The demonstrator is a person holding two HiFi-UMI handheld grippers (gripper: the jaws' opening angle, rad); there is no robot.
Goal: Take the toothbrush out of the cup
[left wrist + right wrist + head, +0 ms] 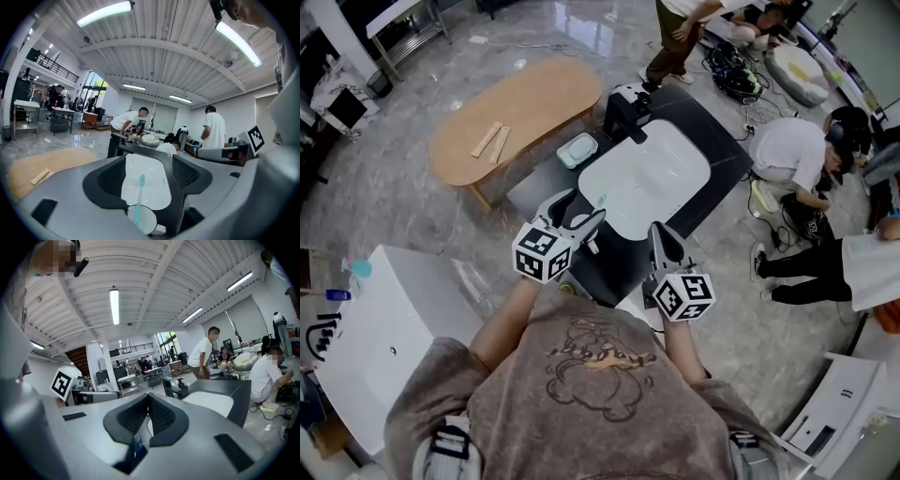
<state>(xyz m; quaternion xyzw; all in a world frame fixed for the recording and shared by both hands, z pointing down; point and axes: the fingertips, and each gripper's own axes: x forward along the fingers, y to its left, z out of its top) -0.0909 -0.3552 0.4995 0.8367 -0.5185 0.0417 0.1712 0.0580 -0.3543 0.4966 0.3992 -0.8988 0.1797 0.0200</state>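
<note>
A teal toothbrush [139, 194] stands upright in a white cup [144, 220] at the near edge of the white sink [146, 176]. In the left gripper view the cup and brush sit in the wide gap between the two dark jaws, and neither pad touches them. My left gripper [148, 159] is open; in the head view it [580, 210] hovers over the sink's near left corner. My right gripper [662, 232] is beside it to the right. In its own view the right gripper [148, 397] is shut, tips together, with nothing held.
The sink [649, 176] is set in a black countertop [724, 150] with a black faucet [628, 111] at the far end and a small tray [578, 150] at its left. An oval wooden table [517, 108] stands beyond. People crouch at right [795, 152]. A white cabinet [380, 328] is at left.
</note>
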